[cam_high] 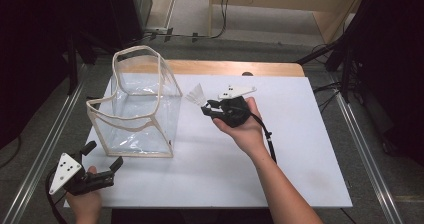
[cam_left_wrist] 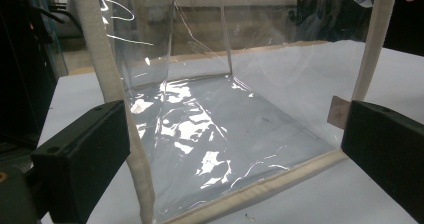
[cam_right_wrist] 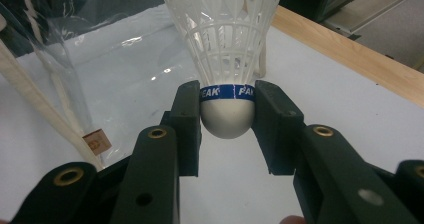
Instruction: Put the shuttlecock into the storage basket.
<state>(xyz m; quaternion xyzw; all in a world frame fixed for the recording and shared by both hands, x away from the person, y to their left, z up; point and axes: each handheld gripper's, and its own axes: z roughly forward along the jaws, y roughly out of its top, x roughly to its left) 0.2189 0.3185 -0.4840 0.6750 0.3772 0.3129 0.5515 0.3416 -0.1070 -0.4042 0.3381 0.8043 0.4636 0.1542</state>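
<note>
A clear plastic bag with cream fabric trim stands open on the white table at the left. My right gripper is shut on a white shuttlecock, just right of the bag's upper edge and above the table. The right gripper view has both jaws pressed on the shuttlecock's white cork below a blue band. My left gripper is open at the table's front left corner, near the bag's front lower edge. In the left gripper view its jaws stand wide apart in front of the bag.
The white table top lies on a wooden desk whose far edge shows behind it. Metal rails run along both sides. Dark equipment and cables stand around the table.
</note>
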